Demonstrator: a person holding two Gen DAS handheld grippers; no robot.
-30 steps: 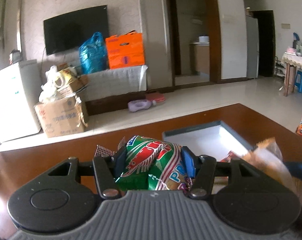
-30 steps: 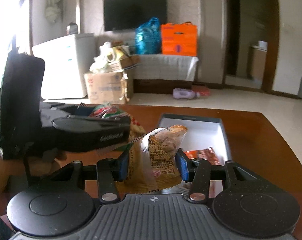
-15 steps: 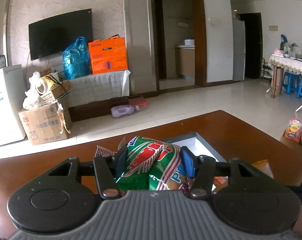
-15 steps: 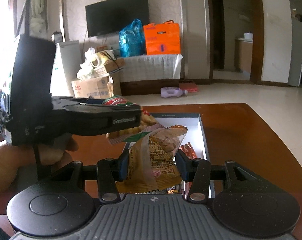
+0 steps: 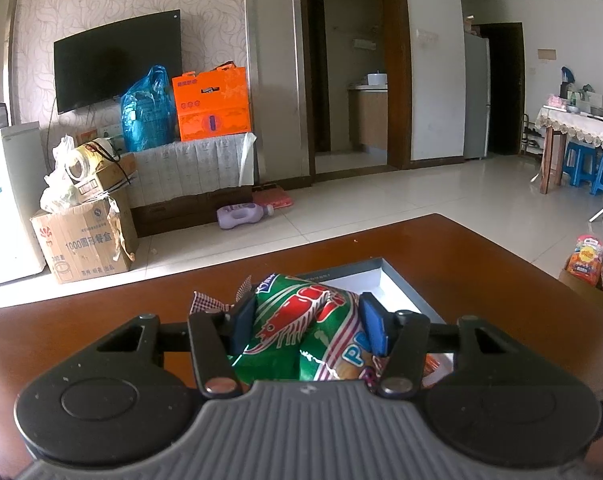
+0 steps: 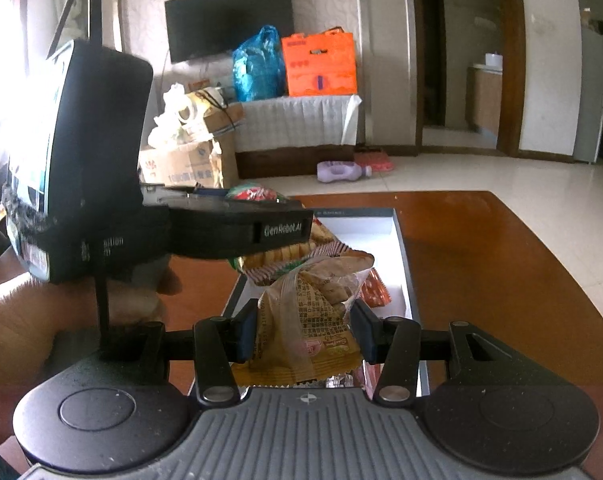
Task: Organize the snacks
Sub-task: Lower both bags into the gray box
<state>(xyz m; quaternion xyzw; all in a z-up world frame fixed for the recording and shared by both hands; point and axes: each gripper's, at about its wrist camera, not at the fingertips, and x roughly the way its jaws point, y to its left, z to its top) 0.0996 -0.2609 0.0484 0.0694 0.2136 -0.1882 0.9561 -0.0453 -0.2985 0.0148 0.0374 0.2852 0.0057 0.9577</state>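
Observation:
My left gripper is shut on a green snack bag with a red shrimp picture, held above the brown table. A white-lined open box lies just behind it. My right gripper is shut on a clear yellow bag of biscuits, held over the near end of the same box. An orange snack packet lies inside the box. The left gripper body shows at the left of the right wrist view, holding its bag over the box's left edge.
The brown table ends at a tiled floor. A cardboard carton, a purple bottle and a covered bench with an orange box stand beyond. A snack packet sits in a carton at the right.
Both grippers have shifted toward the box while keeping their bags. The left gripper has turned left, so the box sits more to its right; the right gripper has come closer to the left one.

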